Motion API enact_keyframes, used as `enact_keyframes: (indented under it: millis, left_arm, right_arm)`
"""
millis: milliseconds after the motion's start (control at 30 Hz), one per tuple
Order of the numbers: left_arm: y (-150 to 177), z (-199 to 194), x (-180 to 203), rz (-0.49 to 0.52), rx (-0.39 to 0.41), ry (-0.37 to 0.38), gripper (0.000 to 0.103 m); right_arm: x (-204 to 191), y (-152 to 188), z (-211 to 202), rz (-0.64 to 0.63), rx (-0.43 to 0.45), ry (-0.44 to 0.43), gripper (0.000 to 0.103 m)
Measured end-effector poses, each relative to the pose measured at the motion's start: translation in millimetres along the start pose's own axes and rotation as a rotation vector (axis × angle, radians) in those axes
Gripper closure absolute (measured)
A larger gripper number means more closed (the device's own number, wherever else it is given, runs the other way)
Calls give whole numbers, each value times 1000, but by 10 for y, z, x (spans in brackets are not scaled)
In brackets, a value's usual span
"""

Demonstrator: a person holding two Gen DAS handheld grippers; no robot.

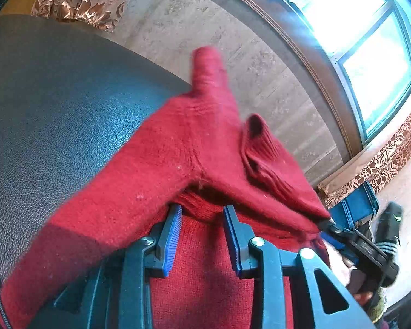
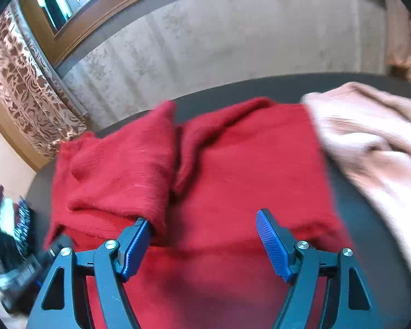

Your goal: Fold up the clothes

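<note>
A red knit sweater (image 1: 178, 148) lies on a dark leather-textured surface (image 1: 54, 104). In the left wrist view one sleeve and the ribbed collar rise over my left gripper (image 1: 202, 211); its blue pads stand apart, their tips tucked under the fabric. My right gripper (image 2: 202, 216) is wide open over the sweater (image 2: 246, 164). Its left fingertip (image 2: 142, 224) sits under the edge of a folded-over flap, and its right pad is bare. The right gripper (image 1: 353, 244) also shows at the sweater's right edge in the left wrist view, and the left gripper (image 2: 35, 263) shows blurred at lower left.
A pale pink garment (image 2: 370, 142) lies on the surface just right of the red sweater. Behind are a beige wall (image 2: 219, 41), a window (image 1: 356, 27) and patterned curtains (image 2: 22, 96). A blue box (image 1: 353, 208) stands on the floor past the surface's edge.
</note>
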State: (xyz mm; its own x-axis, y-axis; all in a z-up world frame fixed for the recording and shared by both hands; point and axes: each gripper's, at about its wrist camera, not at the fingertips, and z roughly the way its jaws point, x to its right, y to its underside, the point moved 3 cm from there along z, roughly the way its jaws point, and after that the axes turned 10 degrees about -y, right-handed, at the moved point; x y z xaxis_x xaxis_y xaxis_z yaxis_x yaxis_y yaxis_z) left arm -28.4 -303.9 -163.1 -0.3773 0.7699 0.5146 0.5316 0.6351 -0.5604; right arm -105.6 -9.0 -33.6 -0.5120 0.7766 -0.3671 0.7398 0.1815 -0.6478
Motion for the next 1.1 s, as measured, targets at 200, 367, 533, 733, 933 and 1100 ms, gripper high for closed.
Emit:
enact_keyframes:
  millis: [200,367,533,733,933,1100]
  left_arm:
    - [-1,-30,-52,-2,-2,3,72]
    - [13,-59,-27,-5,-2,5,72]
    - [26,-75,-36,-11,-3,3,74]
    - [34,-92,-71,-40,-6,11,80]
    - [39,-113,-50,-45,-6,14,80]
    - [18,-137,-23,-45,-7,11,80]
  right_arm:
    - [-606,-217,-245,-330,83,33,20]
    - [-1052,-228,-211,-486,79,-68,20]
    - [-1529,-117,363,-636,-61,-167,20]
    - [-1550,-166,926,-557,-172,-151,32]
    - [-1463,-66,969,-595,-208,-144,30]
    - [-1389,-110,944,-561,-204,-156,66]
